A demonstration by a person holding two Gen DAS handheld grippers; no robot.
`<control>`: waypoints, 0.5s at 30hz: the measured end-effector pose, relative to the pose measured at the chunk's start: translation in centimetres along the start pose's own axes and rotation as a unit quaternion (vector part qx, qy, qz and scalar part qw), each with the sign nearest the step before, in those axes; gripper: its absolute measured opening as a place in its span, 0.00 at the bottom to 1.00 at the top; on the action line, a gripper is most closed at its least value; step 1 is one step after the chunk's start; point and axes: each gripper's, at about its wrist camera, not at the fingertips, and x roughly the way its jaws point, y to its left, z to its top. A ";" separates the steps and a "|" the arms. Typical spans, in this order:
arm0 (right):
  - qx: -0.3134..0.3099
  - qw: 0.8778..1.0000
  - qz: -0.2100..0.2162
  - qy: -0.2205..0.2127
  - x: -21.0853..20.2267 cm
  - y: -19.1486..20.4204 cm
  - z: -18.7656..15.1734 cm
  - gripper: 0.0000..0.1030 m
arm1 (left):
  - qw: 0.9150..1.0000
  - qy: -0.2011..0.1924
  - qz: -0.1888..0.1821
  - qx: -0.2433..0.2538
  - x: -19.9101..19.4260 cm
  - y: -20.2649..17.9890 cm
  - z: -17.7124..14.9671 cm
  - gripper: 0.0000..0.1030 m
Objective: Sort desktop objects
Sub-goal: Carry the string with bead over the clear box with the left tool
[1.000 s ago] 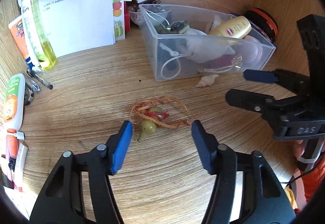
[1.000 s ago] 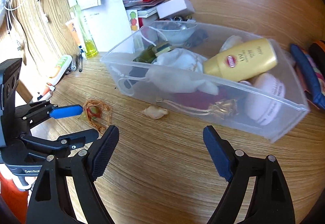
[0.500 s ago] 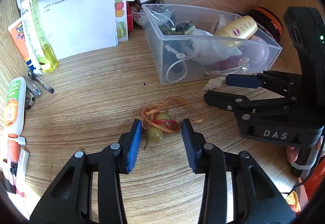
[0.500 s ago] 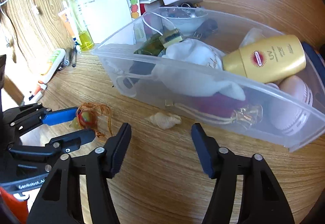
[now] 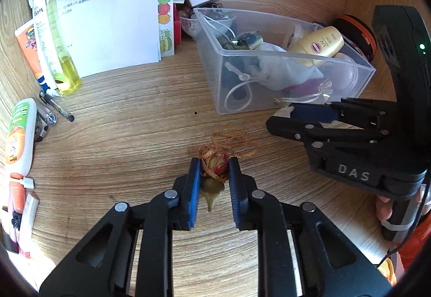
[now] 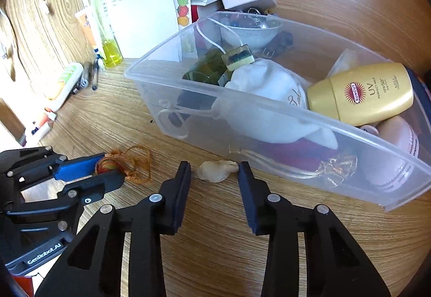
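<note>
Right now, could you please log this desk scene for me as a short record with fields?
surface: wooden desk
left gripper: jaws just closed, shut on the green charm with orange cord
right gripper: jaws just been closing, pale shell at its tips, contact unclear
clear bin: holds yellow sunscreen bottle, white pouch, other small items
desk's far side: papers, yellow spray bottle

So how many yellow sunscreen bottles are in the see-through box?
1. The yellow sunscreen bottle lies on its side at one end of the clear box, on top of the other things. More could be hidden underneath.
</note>
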 end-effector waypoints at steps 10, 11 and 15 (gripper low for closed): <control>0.001 0.999 0.025 -0.020 -2.7 -0.6 -0.9 0.23 | 0.998 -0.009 -0.032 -0.051 -1.2 1.4 -0.2 0.18; 0.002 0.999 0.028 -0.024 -3.0 -0.7 -1.0 0.23 | 0.998 -0.011 -0.029 -0.048 -1.4 1.2 -0.1 0.18; 0.002 0.999 0.033 -0.038 -4.5 -0.8 -1.1 0.23 | 0.999 -0.022 -0.032 -0.038 -2.8 0.2 0.4 0.18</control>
